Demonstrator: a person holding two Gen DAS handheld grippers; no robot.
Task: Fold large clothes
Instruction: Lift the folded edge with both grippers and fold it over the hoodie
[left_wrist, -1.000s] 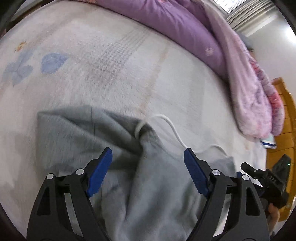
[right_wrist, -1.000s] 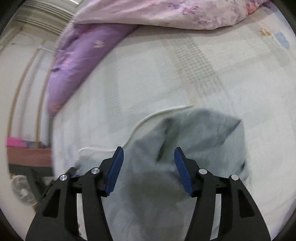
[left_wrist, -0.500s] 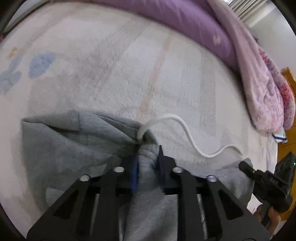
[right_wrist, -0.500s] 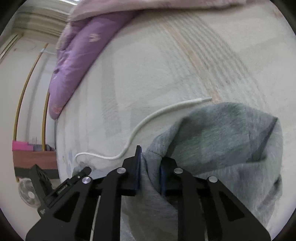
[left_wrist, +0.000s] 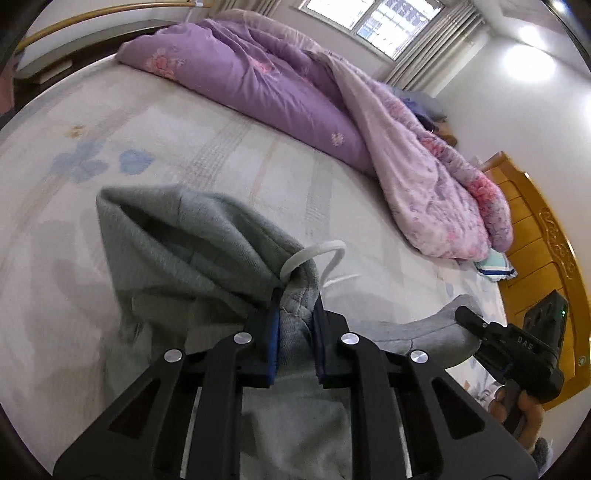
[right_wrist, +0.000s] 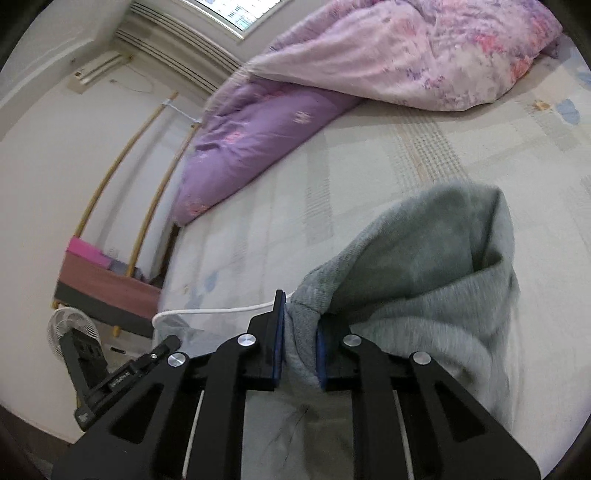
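A grey hooded sweatshirt (left_wrist: 192, 258) lies partly lifted off the pale bed sheet (left_wrist: 221, 147). Its hood stands open and a white drawstring (left_wrist: 314, 254) loops out of the hem. My left gripper (left_wrist: 295, 332) is shut on bunched fabric at the hood's edge. In the right wrist view the same grey sweatshirt (right_wrist: 424, 258) hangs from my right gripper (right_wrist: 299, 343), which is shut on a fold at the other side of the hood; the drawstring (right_wrist: 207, 312) trails left. Each gripper shows in the other's view: the right gripper (left_wrist: 517, 350) and the left gripper (right_wrist: 110, 373).
A purple and pink quilt (left_wrist: 295, 85) is heaped along the far side of the bed. A wooden headboard (left_wrist: 546, 236) stands at the right. In the right wrist view a fan (right_wrist: 70, 325) and a low wooden bench (right_wrist: 107, 288) stand beside the bed.
Both grippers went from open over the sweatshirt to shut on its hood edge. They have since lifted the fabric, and the views now tilt up toward the room.
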